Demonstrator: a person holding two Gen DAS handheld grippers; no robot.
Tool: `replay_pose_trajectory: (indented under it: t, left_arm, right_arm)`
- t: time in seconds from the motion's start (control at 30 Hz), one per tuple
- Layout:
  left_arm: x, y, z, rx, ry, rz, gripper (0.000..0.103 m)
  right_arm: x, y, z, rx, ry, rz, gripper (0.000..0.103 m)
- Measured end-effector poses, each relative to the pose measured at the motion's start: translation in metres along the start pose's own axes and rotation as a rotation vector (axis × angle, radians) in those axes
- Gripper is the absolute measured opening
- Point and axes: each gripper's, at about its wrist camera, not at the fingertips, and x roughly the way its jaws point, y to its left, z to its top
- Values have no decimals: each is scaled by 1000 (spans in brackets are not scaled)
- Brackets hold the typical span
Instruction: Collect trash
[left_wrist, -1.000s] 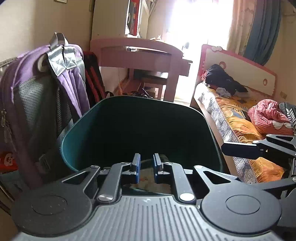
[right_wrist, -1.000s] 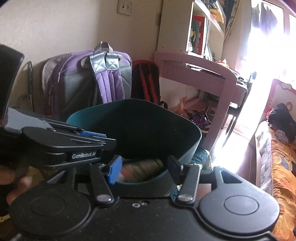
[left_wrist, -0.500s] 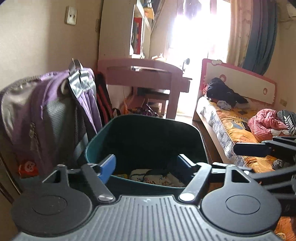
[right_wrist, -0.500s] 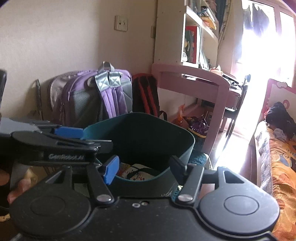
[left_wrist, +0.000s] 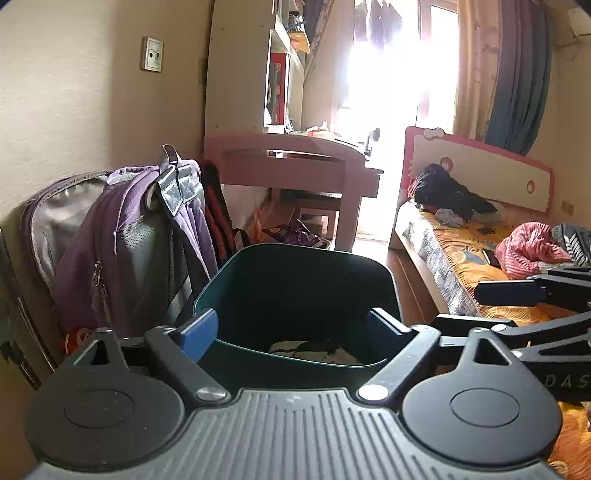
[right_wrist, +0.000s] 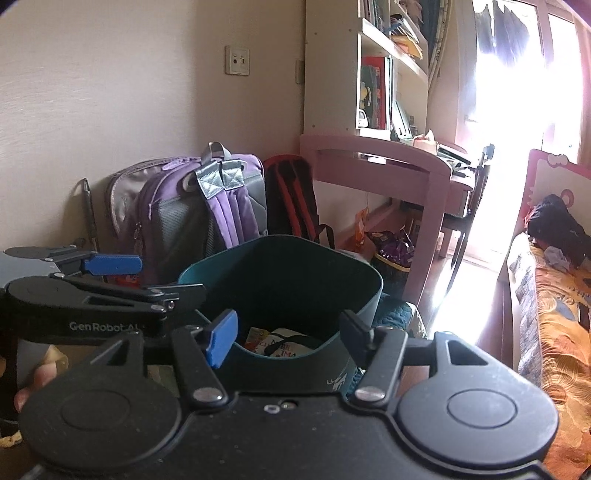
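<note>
— Since a second ago, what has moved?

— Both cameras have pulled up and back from the dark teal bin (left_wrist: 295, 284): earlier its mouth filled the views, now its whole rim shows with more wall and window above it. On the left hand-held gripper (left_wrist: 291, 328) the jaws were nearly together then; they have just been opening and now stand wide apart, with nothing between them.

— And the right hand-held gripper (right_wrist: 291, 334)?

— Its jaws stand apart as well, empty, only slightly wider than before. Its blue pad and dark pad frame the near rim of the bin without touching it.

— Where is the trash?

— Inside the bin, on the bottom: printed wrappers and paper (right_wrist: 275, 343), white with red and yellow print in the right wrist view. In the left wrist view the same heap (left_wrist: 314, 352) looks pale and dim.

— What stands around the bin?

— A purple backpack (right_wrist: 207, 206) leans on the wall just behind it, with a black and red bag (right_wrist: 291, 195) beside that. A pink counter (left_wrist: 295, 162) stands farther back, with a purple snack bag (right_wrist: 393, 247) on the floor under it. To the right is the bed (left_wrist: 469, 251), with clothes on an orange sheet.
</note>
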Motion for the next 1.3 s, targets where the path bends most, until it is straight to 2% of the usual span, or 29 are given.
replay_pose_trajectory:
  t: [0.3,0.87,1.3]
  left_arm:
    - [-6,1,5,-9,3,-2,100]
    - [-20,4,6,-7,-37,-14,101]
    - [-25,2,5,-8,-39,-10,101]
  right_arm:
    - [-7,0,4,-5,4,-10,61]
    - [-16,2,8,-2,-1,-20,61]
    - [-21,3,5,-2,0,-32,61]
